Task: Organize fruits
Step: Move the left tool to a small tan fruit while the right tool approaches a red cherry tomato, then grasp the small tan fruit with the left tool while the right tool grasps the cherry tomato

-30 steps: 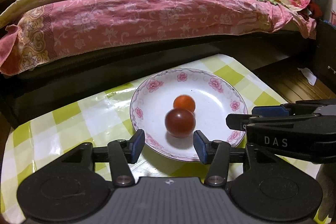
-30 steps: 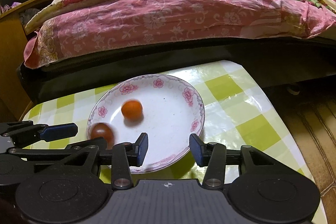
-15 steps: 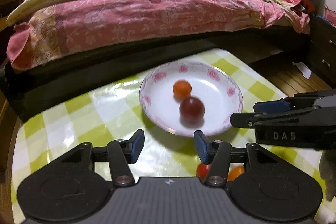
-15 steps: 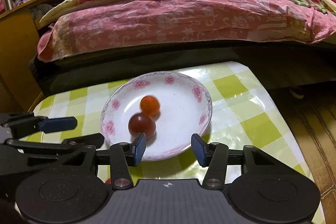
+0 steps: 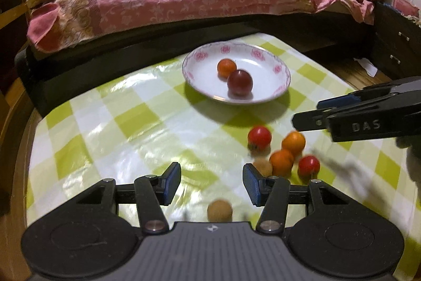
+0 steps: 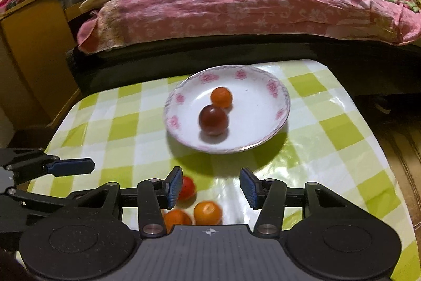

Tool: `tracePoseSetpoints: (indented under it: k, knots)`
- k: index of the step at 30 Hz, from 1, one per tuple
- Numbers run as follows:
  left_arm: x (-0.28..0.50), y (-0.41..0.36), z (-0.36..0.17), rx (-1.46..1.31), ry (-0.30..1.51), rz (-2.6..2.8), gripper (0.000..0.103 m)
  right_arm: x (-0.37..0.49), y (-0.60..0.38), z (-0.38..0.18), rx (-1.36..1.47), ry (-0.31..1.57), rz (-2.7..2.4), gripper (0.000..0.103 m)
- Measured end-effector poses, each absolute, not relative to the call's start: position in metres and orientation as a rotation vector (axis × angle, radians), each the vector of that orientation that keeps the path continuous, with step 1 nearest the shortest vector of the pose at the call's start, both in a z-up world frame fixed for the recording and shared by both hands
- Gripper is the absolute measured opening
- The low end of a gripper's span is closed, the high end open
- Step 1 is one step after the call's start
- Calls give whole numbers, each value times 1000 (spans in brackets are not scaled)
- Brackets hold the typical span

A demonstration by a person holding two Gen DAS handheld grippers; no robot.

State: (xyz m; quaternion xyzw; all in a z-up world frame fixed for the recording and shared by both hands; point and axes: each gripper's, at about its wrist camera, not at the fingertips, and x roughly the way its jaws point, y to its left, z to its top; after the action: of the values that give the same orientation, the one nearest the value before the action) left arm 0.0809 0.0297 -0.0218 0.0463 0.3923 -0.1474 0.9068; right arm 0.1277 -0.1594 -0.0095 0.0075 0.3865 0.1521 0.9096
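**Loose fruit near the plate, both tongs empty**

I take the plate (image 5: 282, 75) as my landmark. It sits on the desk (image 5: 110, 128), toward the bed-side edge, and holds two fruits touching each other: a dark red one (image 5: 240, 83) and an orange one (image 5: 226, 67) just behind it.

On my side of the plate, a cluster lies loose on the checked cloth: two bright red fruits (image 5: 259, 136) (image 5: 309, 165), two orange ones (image 5: 293, 143) (image 5: 281, 162) and two tan ones (image 5: 263, 168) (image 5: 219, 211). Motion blur hides whether neighbours touch.

The left tongs (image 5: 212, 183) stand apart with nothing between the pads; the nearest tan fruit lies below and behind them. The right tongs (image 6: 211, 187) have just been opening and also hold nothing; one red fruit (image 6: 187, 187) shows just past the left pad.

My judgement: these fruits are small, round, light and smooth-skinned, so they will roll on the glossy cloth and can squirt out of a pinch. The red ones look soft and may bruise. I would close gently across the widest middle, approaching an outer fruit of the cluster first.
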Motion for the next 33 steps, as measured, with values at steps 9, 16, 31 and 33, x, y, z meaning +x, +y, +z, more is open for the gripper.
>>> tracePoseSetpoints:
  k: [9, 16, 31, 33]
  knots:
    - [70, 26, -47, 159, 841, -321, 58, 87, -163, -14, 32, 855, 267, 47]
    - [69, 18, -60, 188, 848, -329, 52, 74, -160, -28, -26, 856, 275, 47]
    - [68, 17, -63, 187, 822, -362, 39, 93, -148, -53, -74, 893, 339, 32]
    - [68, 17, -63, 191, 823, -358, 34, 93, -148, -55, -76, 897, 334, 29]
